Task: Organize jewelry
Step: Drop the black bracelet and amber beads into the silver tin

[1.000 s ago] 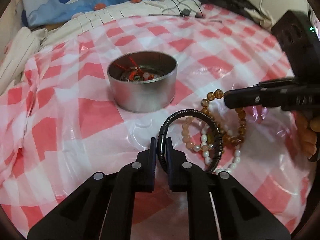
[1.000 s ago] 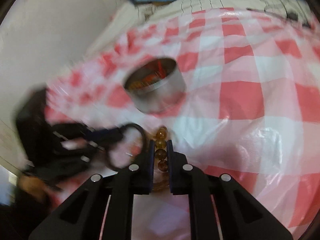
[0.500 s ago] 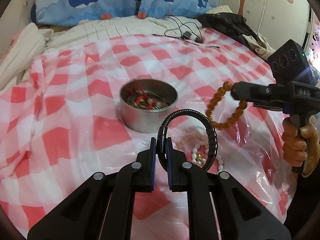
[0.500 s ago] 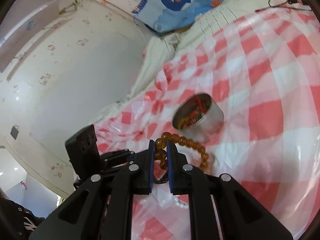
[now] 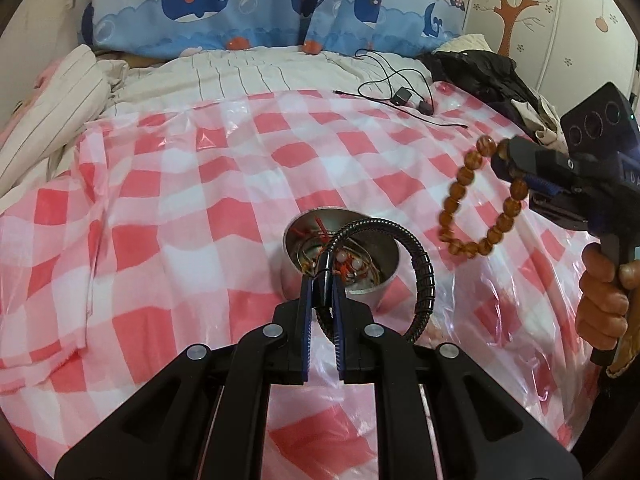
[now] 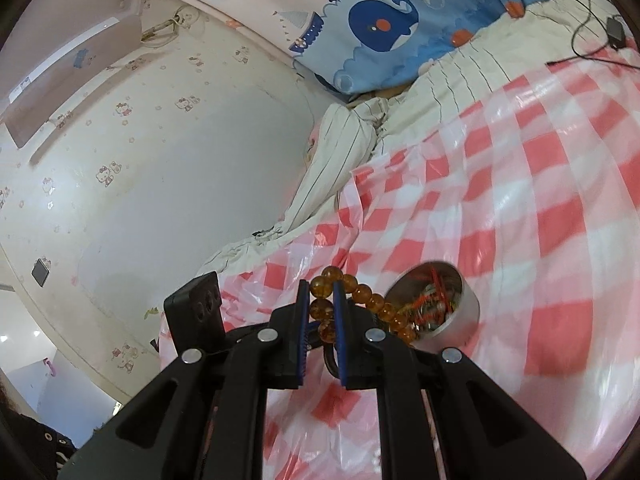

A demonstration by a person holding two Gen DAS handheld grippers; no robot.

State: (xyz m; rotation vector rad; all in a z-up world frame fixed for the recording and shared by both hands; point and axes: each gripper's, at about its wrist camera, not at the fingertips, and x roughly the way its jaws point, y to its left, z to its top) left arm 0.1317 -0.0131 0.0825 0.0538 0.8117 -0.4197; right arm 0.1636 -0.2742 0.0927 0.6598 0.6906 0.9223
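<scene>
The left tool is pinching a black coiled bangle between its blue-padded fingers, gripping it at a dark section of the band while the rest of the loop is arching up and to the right, clear of the bed. Right behind the bangle, a round metal tin is sitting on the red-and-white checked plastic sheet that is covering the bed; red cords and pale beads are lying tangled inside it. The right tool is clamping an amber bead bracelet by one bead, with the remaining beads curving away to the right, in front of the tin in that view. From the left wrist camera, the same bracelet is hanging as an open loop from the right tool, above the sheet and to the right of the tin. A person's hand is gripping that tool's handle. A whale-print pillow and a black cable are lying at the head of the bed.
</scene>
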